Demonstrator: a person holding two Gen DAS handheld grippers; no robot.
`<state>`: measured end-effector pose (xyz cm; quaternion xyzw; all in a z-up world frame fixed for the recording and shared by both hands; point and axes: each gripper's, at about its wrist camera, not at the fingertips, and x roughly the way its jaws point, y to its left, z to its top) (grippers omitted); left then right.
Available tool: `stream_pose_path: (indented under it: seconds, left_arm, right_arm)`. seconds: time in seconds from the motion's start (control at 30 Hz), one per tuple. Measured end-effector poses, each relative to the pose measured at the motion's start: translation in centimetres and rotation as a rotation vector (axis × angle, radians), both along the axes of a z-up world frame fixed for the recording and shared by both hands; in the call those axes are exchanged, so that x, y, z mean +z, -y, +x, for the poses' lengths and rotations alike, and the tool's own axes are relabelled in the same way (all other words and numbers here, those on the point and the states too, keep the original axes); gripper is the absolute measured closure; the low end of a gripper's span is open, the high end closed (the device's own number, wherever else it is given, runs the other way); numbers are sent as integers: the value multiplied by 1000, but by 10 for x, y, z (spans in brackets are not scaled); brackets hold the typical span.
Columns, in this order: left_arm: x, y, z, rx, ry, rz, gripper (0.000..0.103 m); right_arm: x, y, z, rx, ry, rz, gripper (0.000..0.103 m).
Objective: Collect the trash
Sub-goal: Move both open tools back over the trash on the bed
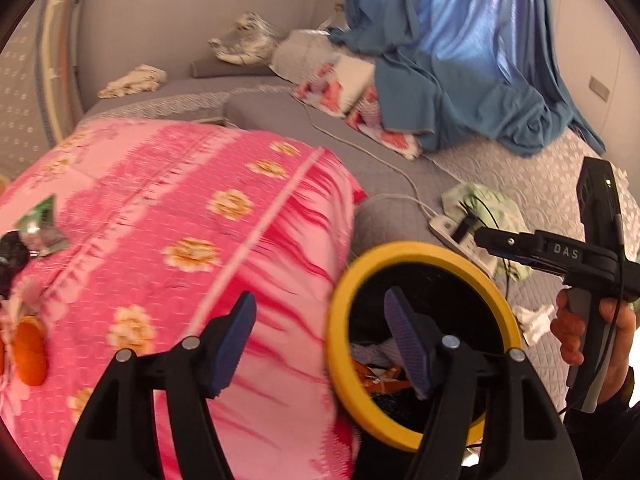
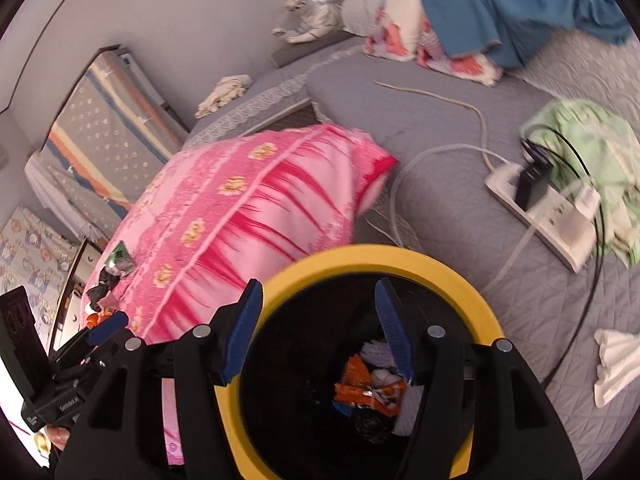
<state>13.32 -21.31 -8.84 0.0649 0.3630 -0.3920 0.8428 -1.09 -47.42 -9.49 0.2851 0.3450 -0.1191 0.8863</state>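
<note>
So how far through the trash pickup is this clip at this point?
Partway. Done: the yellow-rimmed bin already holds orange wrappers and other scraps. In hand: nothing; the right gripper sits open over the bin and the left gripper is open too. Left: wrappers on the pink pillow and a white tissue on the grey bedspread.

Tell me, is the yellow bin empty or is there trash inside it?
Not empty. The yellow bin holds trash at the bottom: an orange wrapper and pale crumpled bits. It is far from full; its dark inside shows above them.
</note>
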Motion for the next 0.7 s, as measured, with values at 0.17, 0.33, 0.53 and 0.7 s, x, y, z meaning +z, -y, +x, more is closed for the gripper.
stream_pose_path:
  seconds: [0.17, 0.33, 0.53, 0.7]
  left_arm:
    - [20, -45, 12, 102, 47, -29, 39]
    - [39, -94, 21, 214, 100, -42, 39]
    - [56, -148, 27, 334, 153, -49, 39]
    - [66, -187, 28, 419, 182, -55, 39]
  right_arm:
    - [21, -28, 25, 68, 35, -46, 48]
    - [38, -63, 53, 162, 68, -81, 48]
    - [54, -109, 84, 274, 97, -117, 48]
    - [68, -143, 105, 361, 137, -128, 47]
